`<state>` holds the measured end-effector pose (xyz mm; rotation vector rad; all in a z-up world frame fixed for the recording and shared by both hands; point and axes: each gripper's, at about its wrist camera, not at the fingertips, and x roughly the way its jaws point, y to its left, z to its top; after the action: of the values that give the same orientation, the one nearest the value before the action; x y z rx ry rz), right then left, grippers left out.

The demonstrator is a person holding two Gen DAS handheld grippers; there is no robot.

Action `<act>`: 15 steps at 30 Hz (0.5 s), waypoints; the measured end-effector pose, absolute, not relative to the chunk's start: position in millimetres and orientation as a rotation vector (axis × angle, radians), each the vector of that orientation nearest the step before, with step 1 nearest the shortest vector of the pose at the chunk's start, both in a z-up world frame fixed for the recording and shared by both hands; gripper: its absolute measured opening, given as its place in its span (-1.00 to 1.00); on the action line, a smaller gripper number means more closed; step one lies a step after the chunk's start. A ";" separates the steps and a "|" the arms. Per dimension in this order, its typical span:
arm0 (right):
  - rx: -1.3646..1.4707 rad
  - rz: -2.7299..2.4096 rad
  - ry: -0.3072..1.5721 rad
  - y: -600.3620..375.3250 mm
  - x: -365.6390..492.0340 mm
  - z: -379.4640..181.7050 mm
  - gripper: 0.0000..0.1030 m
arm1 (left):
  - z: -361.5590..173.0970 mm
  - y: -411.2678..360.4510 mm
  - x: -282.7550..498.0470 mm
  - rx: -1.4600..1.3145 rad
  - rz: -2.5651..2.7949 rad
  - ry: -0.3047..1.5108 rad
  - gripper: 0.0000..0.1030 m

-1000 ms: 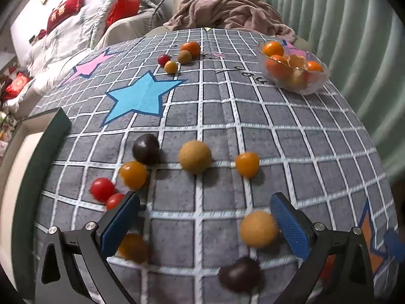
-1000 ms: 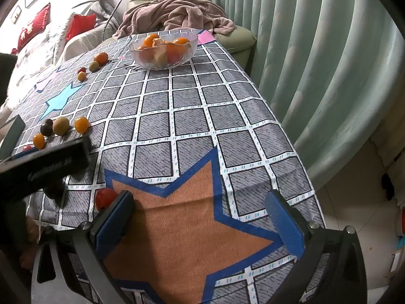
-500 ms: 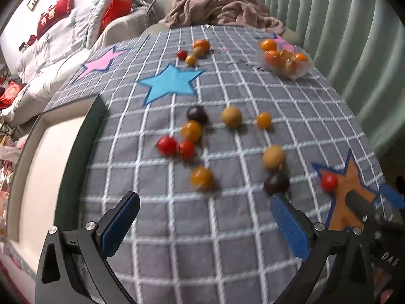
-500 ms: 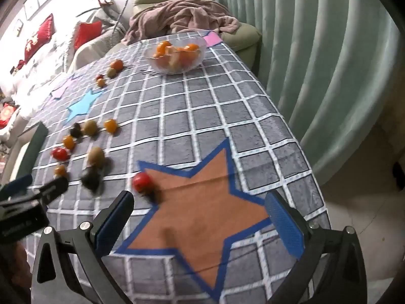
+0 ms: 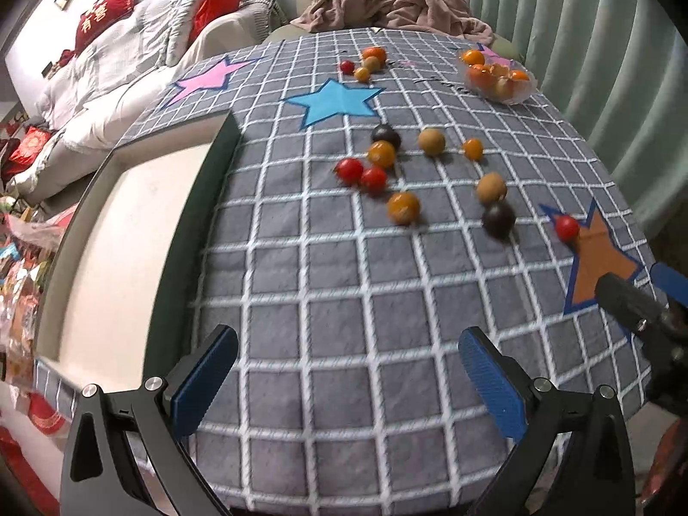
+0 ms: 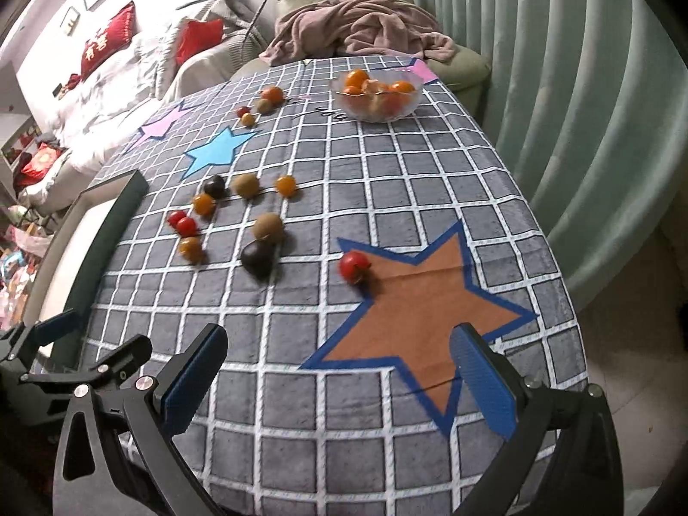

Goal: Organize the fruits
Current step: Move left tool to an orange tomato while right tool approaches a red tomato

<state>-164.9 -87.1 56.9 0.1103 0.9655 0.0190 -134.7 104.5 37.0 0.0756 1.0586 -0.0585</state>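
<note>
Several small fruits lie loose mid-table: red tomatoes (image 5: 349, 170), orange ones (image 5: 403, 207), brown ones (image 5: 491, 186) and dark ones (image 5: 498, 218). One red tomato (image 6: 353, 265) sits at the orange star's edge. A glass bowl (image 6: 378, 95) of orange fruit stands at the far right; it also shows in the left wrist view (image 5: 499, 77). A second small cluster (image 6: 262, 101) lies far back. My left gripper (image 5: 344, 380) is open and empty above the near table edge. My right gripper (image 6: 339, 380) is open and empty near the orange star (image 6: 413, 314).
A white tray with a dark rim (image 5: 129, 232) lies on the table's left side. A sofa with red cushions (image 5: 103, 26) and an armchair with a blanket (image 6: 361, 30) stand behind. Curtains (image 6: 580, 107) hang on the right.
Both grippers have pulled back and up from the fruits toward the near table edge. The fruits now look farther away, and the tray has come into view.
</note>
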 end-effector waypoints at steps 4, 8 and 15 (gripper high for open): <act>0.108 0.029 0.973 -80.7 -172.4 57.4 1.00 | 35.5 114.6 -146.3 0.050 -0.065 1.071 1.00; 0.109 0.034 0.979 -75.1 -180.3 57.0 1.00 | 35.7 119.1 -157.8 0.070 -0.063 1.058 1.00; 0.130 0.035 0.999 -72.2 -189.6 46.5 1.00 | 33.2 129.2 -168.8 0.052 -0.057 1.070 1.00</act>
<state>-189.6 -72.2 46.5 0.1299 0.9987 0.0354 -168.8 129.2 33.2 0.0515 1.0703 -0.0571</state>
